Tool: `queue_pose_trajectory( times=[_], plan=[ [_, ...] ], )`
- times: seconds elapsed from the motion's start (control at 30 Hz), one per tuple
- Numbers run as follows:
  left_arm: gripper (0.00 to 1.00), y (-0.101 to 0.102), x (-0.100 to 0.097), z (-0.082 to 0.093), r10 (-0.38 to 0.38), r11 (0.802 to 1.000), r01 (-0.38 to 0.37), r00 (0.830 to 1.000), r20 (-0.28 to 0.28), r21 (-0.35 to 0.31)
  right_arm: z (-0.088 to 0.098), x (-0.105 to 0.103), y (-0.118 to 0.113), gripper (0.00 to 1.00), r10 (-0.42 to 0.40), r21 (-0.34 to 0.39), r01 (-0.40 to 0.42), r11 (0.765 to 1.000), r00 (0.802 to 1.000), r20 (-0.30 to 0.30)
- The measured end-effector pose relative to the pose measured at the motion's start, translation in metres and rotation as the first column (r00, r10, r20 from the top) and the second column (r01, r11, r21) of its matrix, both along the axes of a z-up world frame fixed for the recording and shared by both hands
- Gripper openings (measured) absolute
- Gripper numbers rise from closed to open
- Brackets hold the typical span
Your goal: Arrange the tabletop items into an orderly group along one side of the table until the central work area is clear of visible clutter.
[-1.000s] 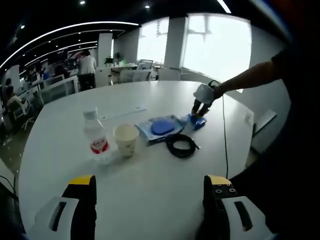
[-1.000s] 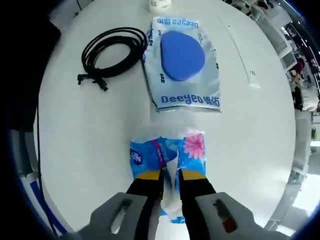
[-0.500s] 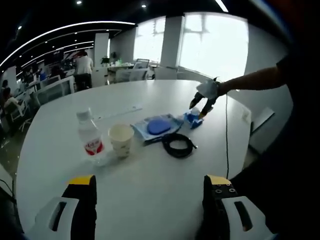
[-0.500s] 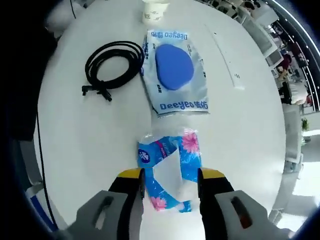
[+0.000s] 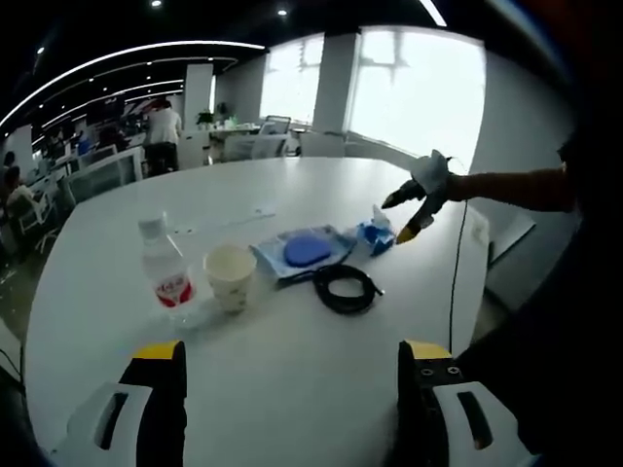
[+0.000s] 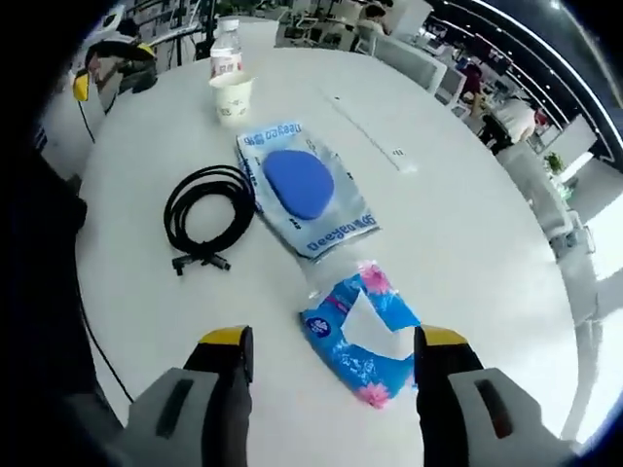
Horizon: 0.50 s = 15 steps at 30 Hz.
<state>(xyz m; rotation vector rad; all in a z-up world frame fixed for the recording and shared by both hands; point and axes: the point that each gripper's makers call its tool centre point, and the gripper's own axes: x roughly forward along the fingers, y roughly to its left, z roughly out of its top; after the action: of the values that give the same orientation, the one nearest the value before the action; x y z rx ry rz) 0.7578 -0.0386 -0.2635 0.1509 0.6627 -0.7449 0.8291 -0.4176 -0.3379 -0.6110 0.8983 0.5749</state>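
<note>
A big office room with bright windows and rows of desks sits behind a round white counter (image 5: 292,350). A person (image 5: 164,126) stands far back by the desks.

The landmark is the wipes pack (image 6: 300,185), a pale blue pack with a round blue lid, lying flat on the counter. Just beside it, on the side away from the windows, lies a coiled black cable (image 6: 207,216). At one end of the wipes pack, almost touching it, lies a blue tissue pack (image 6: 362,336) with pink flowers and white tissue showing. Off the other end of the wipes pack stands a paper cup (image 6: 234,97), upright, and next to the cup stands a water bottle (image 6: 226,51) with a red label.

The right hand-held gripper (image 6: 334,348) has its jaws spread wide apart. It hangs above the counter near the tissue pack and holds nothing. In the left gripper view it (image 5: 410,212) is up in the air just past the tissue pack.

The left hand-held gripper (image 5: 291,359) also has its jaws wide apart and holds nothing. It is well apart from the wipes pack.
</note>
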Motion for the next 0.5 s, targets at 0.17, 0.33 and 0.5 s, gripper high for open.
queue_pose_trajectory(
  times=[0.17,0.33,0.5],
  plan=[
    [0.89,-0.004,0.004,-0.002,0.012,1.0,-0.012,1.0,-0.002,-0.01,0.004,-0.013,0.006,0.69,-0.1,0.107,0.096,0.99,0.995,0.025],
    [0.89,-0.008,0.009,-0.002,0.027,1.0,-0.027,1.0,-0.004,-0.012,0.007,-0.026,0.012,0.75,-0.21,0.202,0.203,0.958,0.978,0.014],
    [0.9,-0.009,0.012,-0.004,0.038,0.999,-0.038,0.999,-0.007,-0.008,0.011,-0.039,0.017,0.81,-0.32,0.287,0.308,0.907,0.947,-0.002]
  ],
)
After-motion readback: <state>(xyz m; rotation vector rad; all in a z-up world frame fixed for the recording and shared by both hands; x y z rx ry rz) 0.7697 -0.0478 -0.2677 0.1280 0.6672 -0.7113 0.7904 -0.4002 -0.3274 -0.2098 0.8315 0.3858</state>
